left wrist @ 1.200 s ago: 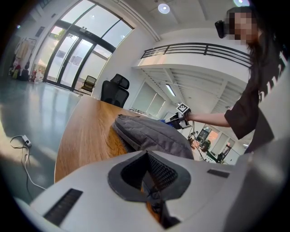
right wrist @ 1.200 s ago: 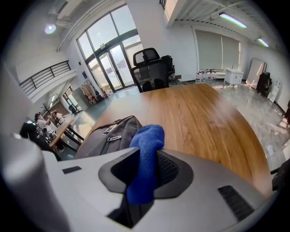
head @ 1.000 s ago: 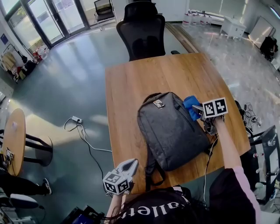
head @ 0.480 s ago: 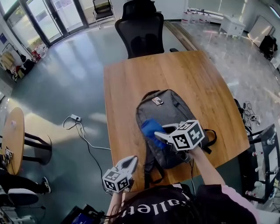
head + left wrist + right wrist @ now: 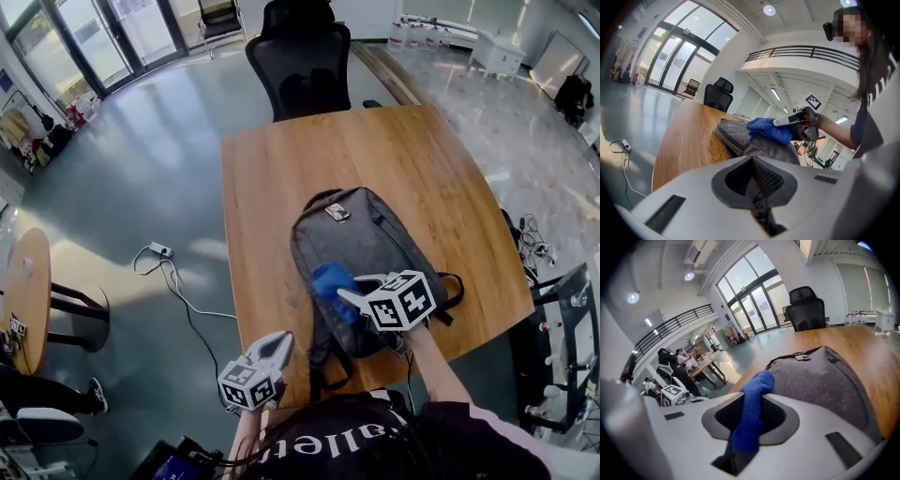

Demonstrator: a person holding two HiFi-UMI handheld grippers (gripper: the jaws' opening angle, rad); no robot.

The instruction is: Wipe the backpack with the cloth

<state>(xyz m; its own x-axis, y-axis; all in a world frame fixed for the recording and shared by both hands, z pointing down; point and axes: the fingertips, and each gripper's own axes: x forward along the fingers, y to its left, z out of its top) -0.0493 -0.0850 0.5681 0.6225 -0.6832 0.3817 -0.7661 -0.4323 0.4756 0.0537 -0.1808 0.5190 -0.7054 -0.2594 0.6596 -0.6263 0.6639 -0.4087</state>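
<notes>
A grey backpack (image 5: 366, 248) lies flat on the wooden table (image 5: 281, 178), its top pointing away from me. My right gripper (image 5: 352, 298) is shut on a blue cloth (image 5: 332, 281) and presses it onto the backpack's near left part. In the right gripper view the cloth (image 5: 751, 413) hangs between the jaws, with the backpack (image 5: 820, 376) just beyond. My left gripper (image 5: 278, 344) is shut and holds nothing, off the table's near left edge. The left gripper view shows the backpack (image 5: 736, 136), the cloth (image 5: 768, 129) and the right gripper (image 5: 799, 123) from the side.
A black office chair (image 5: 300, 56) stands at the table's far end. A white power strip and cable (image 5: 167, 258) lie on the floor at the left, beside a small round table (image 5: 23, 300). Backpack straps (image 5: 323, 361) hang toward the near edge.
The right gripper has carried the cloth from the backpack's right edge across to its near left part, then edged slightly right. The left gripper has stayed where it was.
</notes>
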